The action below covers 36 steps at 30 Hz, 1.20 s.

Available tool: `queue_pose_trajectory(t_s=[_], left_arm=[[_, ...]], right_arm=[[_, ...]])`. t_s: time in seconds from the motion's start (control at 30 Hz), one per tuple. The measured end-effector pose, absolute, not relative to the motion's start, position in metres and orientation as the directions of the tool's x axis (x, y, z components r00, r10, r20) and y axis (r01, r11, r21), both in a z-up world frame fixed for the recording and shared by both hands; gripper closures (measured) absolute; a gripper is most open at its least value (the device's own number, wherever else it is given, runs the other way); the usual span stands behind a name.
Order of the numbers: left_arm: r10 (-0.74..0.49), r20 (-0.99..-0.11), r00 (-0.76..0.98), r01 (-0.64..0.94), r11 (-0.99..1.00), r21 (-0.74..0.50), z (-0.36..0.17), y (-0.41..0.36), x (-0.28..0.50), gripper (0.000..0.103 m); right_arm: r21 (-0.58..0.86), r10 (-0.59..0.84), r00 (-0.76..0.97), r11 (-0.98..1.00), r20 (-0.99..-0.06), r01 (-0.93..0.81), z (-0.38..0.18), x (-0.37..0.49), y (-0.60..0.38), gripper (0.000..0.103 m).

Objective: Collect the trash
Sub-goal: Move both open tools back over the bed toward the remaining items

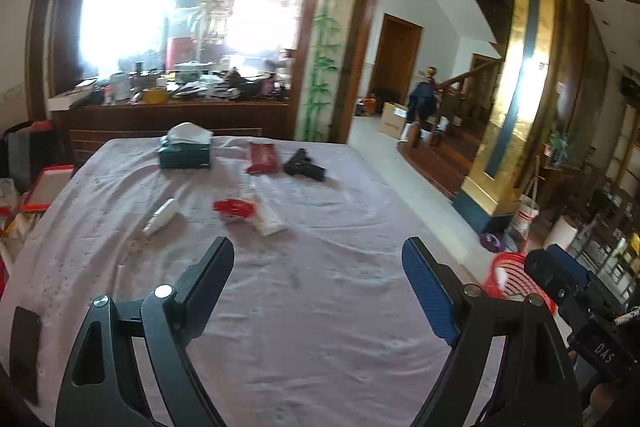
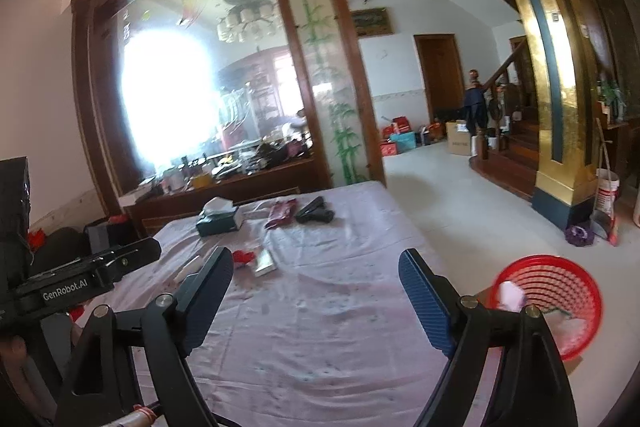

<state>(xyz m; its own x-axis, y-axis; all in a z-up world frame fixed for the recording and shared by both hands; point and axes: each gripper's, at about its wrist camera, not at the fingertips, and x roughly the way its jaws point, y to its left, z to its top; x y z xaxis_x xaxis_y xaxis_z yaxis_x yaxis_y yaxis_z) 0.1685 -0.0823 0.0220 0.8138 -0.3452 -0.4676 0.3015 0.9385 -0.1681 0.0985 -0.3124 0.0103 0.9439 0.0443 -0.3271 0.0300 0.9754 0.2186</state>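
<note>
A table with a pale pink cloth (image 1: 320, 287) carries trash: a crumpled red wrapper (image 1: 234, 207) on a white packet (image 1: 269, 219), a white tube (image 1: 162, 215), and a dark red pouch (image 1: 262, 157). My left gripper (image 1: 318, 269) is open and empty, above the near cloth, short of the trash. My right gripper (image 2: 316, 277) is open and empty over the cloth. A red mesh basket (image 2: 560, 291) stands right of the table with pale scraps inside; it also shows in the left wrist view (image 1: 506, 269). The red wrapper (image 2: 242, 257) lies ahead-left.
A green tissue box (image 1: 185, 151) and a black toy pistol (image 1: 304, 167) lie at the table's far end. A cluttered wooden counter (image 1: 168, 107) stands behind. Red-edged boxes (image 1: 48, 187) sit left of the table. White floor (image 2: 460, 195), a gold pillar (image 2: 560, 147) and buckets lie right.
</note>
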Motion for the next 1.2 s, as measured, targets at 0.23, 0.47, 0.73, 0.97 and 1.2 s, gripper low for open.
queue_pose_trajectory(t_s=[0.23,0.47,0.73,0.97,1.2], left_arm=[[-0.254,-0.489,0.834,0.204,0.967,-0.154,0.000,-0.050,0.212,0.018],[-0.167,-0.514,0.841,0.119,0.985,-0.125,-0.017,-0.018,0.252,0.018],[-0.090,-0.551,0.830,0.060,0.996,-0.073,-0.035,0.006,0.298,0.018],[-0.071,-0.567,0.820,0.049,0.997,-0.055,-0.040,0.012,0.322,0.018],[-0.076,-0.577,0.813,0.060,0.997,-0.047,-0.041,0.004,0.348,0.018]], right_arm=[[0.192,0.116,0.916,0.980,-0.383,-0.044,-0.013,0.151,-0.279,0.015],[0.177,0.196,0.891,0.975,-0.408,-0.134,-0.027,0.197,-0.247,0.015],[0.171,0.270,0.841,0.962,-0.469,-0.214,-0.054,0.260,-0.221,0.015],[0.160,0.295,0.800,0.956,-0.523,-0.248,-0.077,0.304,-0.208,0.020],[0.138,0.309,0.761,0.949,-0.571,-0.283,-0.095,0.344,-0.196,0.025]])
